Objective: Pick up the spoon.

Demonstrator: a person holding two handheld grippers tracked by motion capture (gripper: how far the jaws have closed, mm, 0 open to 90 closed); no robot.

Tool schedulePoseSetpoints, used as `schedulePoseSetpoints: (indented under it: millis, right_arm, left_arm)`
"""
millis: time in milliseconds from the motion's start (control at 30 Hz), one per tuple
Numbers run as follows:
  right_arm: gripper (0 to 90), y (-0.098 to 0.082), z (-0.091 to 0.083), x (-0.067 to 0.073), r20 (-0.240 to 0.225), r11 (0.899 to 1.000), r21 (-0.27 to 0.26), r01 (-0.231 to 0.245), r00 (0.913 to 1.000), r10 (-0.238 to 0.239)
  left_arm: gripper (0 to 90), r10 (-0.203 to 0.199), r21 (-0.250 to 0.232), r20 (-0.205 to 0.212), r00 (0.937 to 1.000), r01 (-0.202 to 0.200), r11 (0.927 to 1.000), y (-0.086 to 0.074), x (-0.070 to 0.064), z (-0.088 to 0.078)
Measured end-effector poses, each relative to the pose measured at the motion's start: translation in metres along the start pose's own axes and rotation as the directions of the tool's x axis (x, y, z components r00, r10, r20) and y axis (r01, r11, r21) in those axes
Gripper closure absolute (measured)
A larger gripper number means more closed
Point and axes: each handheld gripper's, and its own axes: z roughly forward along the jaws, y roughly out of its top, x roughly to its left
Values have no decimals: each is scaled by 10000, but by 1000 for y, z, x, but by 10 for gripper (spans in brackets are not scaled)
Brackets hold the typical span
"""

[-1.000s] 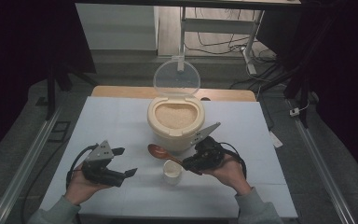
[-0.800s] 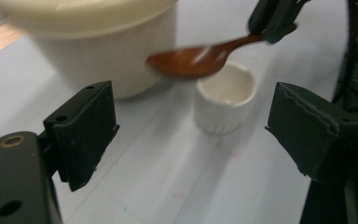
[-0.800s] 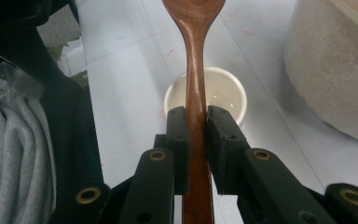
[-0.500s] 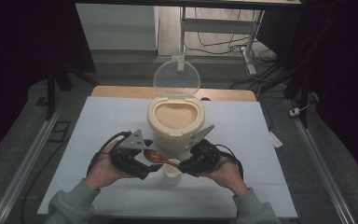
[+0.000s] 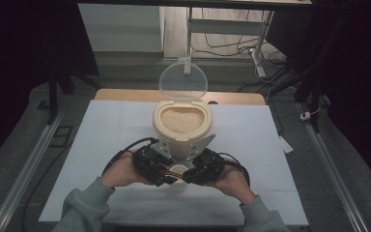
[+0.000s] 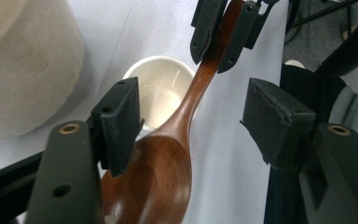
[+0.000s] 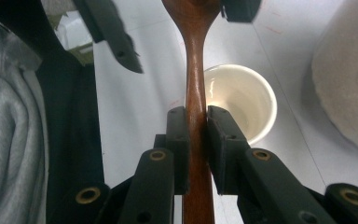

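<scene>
Right gripper (image 7: 196,116) clamped on spoon (image 7: 194,70) handle, spoon held level above cup (image 7: 242,100). Left gripper (image 6: 191,121) jaws half-wide, just been closing, spoon bowl between pads; left pad at bowl edge, right pad clear, no grip. Cup on table (image 5: 101,130), just in front of rice container (image 5: 181,123), between both hands. Container lid (image 5: 182,79) open, upright behind container. Spoon over cup rim.
</scene>
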Motion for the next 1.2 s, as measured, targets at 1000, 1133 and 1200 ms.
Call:
schedulePoseSetpoints:
  millis: [1000,1133,1200]
  right_arm:
    - [706,-4,-10,5,500,9904,-813,1118,9929,-1079]
    - [565,-8,-27,3,1254,9743,-2213,422,9920,-145]
    - [517,-12,-37,2,1732,9524,-3044,149,9841,400]
  left_arm:
    - [785,519,604,631,9967,-557,9966,-3,0,20]
    - [786,371,43,47,9993,-371,9993,-4,1,14]
    - [786,264,-264,-226,9994,-270,9993,-5,1,11]
